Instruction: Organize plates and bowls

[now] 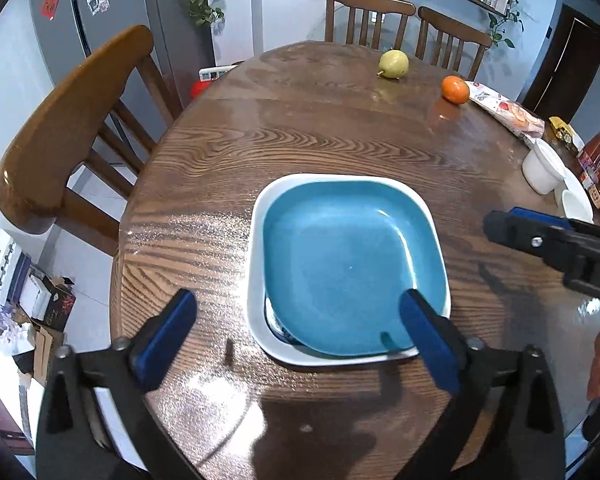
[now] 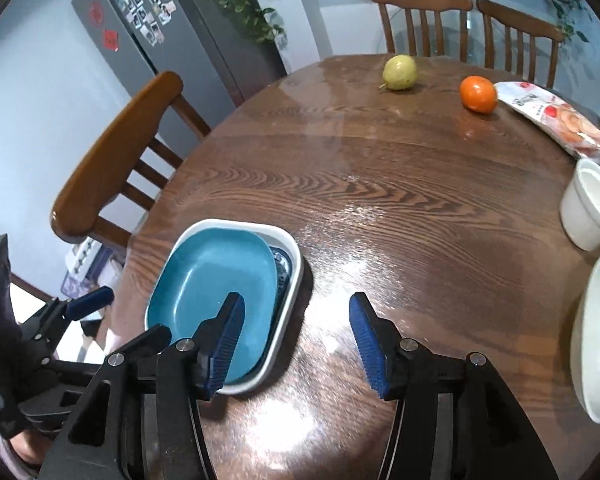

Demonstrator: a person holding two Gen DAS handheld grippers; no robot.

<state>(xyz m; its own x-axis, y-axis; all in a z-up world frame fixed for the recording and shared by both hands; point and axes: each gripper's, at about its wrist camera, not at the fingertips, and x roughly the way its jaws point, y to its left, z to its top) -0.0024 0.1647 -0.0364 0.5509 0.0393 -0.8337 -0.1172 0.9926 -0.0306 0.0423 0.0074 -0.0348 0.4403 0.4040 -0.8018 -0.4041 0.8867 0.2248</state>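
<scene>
Tabletop [image 1: 300,128] under both jaws. White dish [image 1: 256,280] holds the blue plate [image 1: 352,264], nested off-centre, patterned piece beneath mostly hidden. My left gripper [image 1: 296,320] released wide, straddling its near-left edge; right gripper [image 2: 296,320] also released, empty, plate just left. White bowls [image 2: 596,336] right, cut off.

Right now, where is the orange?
The orange sits on the far side of the table, toward the right in both views. It lies between the pear and the snack bag, close beside the bag.
</scene>
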